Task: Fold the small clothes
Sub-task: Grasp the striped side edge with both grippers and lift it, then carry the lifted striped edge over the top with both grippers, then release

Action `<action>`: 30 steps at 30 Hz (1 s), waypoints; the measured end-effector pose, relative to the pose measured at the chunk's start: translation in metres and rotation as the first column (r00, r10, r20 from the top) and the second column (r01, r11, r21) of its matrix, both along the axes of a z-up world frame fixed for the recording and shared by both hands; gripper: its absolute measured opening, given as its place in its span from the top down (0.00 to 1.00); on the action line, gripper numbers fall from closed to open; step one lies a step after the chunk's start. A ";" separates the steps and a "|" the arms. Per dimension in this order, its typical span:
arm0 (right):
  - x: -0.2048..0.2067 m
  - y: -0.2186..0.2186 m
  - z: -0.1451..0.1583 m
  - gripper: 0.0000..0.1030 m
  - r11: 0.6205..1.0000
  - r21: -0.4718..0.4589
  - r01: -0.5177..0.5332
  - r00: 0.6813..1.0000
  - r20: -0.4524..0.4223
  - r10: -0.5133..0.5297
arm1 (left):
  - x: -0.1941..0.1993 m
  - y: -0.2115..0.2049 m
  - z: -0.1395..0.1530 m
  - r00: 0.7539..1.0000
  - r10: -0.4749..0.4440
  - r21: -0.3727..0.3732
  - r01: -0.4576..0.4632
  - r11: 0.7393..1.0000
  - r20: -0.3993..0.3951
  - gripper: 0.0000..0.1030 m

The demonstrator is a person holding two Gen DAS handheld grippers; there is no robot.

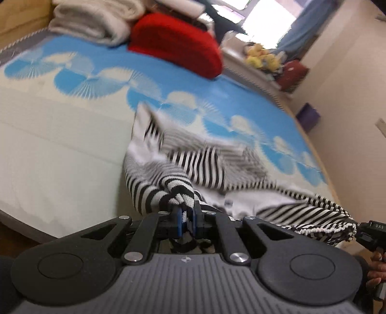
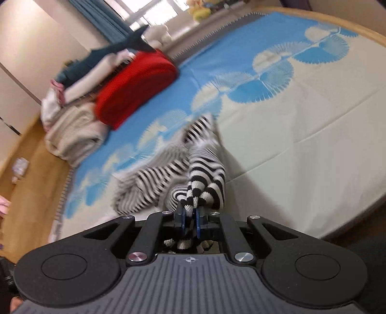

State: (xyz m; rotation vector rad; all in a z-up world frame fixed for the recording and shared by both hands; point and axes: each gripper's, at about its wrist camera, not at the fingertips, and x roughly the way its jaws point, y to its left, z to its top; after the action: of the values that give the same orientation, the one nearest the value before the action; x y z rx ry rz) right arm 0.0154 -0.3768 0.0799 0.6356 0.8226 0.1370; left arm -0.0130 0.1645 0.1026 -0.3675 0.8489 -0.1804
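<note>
Left claw (image 1: 187, 215): both blue-padded fingers are pressed together on a bunched fold of the striped garment (image 1: 193, 166), a black-and-white knit. From the pinch the cloth runs forward and away from the claw, partly lifted and partly trailing on the bed sheet (image 1: 60, 145), which is white with blue fan-shaped prints. Off to this claw's right, a second corner of the same garment is stretched toward the other tool, seen at the frame edge.

Right claw (image 2: 190, 218): likewise clamped on a gathered fold of the striped garment (image 2: 207, 174); the rest of the cloth hangs ahead and to the claw's left, blurred, over the bed sheet (image 2: 301, 125).

Far ahead of both claws, at the far side of the bed, lie a red cushion (image 1: 176, 46) and a folded cream blanket (image 1: 94, 19), touching each other.
</note>
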 end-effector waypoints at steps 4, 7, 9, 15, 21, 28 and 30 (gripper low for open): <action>-0.040 -0.005 0.036 0.93 1.000 0.021 -0.008 0.997 0.082 0.006 | -0.021 0.001 0.027 0.997 -0.060 -0.008 0.060 0.998 0.043 0.92; -0.038 -0.008 0.035 0.93 1.000 0.024 0.005 0.997 0.083 -0.007 | -0.008 -0.003 0.018 0.997 -0.079 0.006 0.079 0.997 0.019 0.92; -0.019 -0.006 0.024 0.93 1.000 0.004 -0.003 0.998 0.067 0.002 | 0.014 -0.002 0.008 0.996 -0.086 0.012 0.086 0.996 -0.007 0.92; 0.089 -0.001 -0.018 0.93 0.999 -0.045 -0.010 0.998 -0.056 0.008 | 0.146 -0.001 -0.041 0.992 -0.021 -0.014 0.019 1.000 -0.124 0.92; 0.217 0.002 -0.070 0.70 0.988 -0.147 0.052 0.986 -0.149 -0.074 | 0.245 0.022 -0.087 0.977 0.131 -0.011 -0.135 0.991 -0.171 0.71; 0.222 -0.002 -0.095 0.61 0.983 -0.184 -0.004 0.994 -0.111 -0.017 | 0.232 0.021 -0.109 0.989 0.027 -0.047 -0.034 0.998 -0.143 0.48; 0.220 0.012 -0.095 0.53 0.970 -0.217 -0.107 0.994 -0.051 0.098 | 0.235 0.010 -0.108 0.994 -0.025 0.050 0.030 0.998 -0.105 0.39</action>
State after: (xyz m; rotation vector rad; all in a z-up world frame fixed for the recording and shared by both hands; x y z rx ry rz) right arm 0.2358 -0.3649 -0.0150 0.3888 0.8952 0.1258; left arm 0.2221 0.1740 -0.0049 -0.3194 0.9599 -0.1655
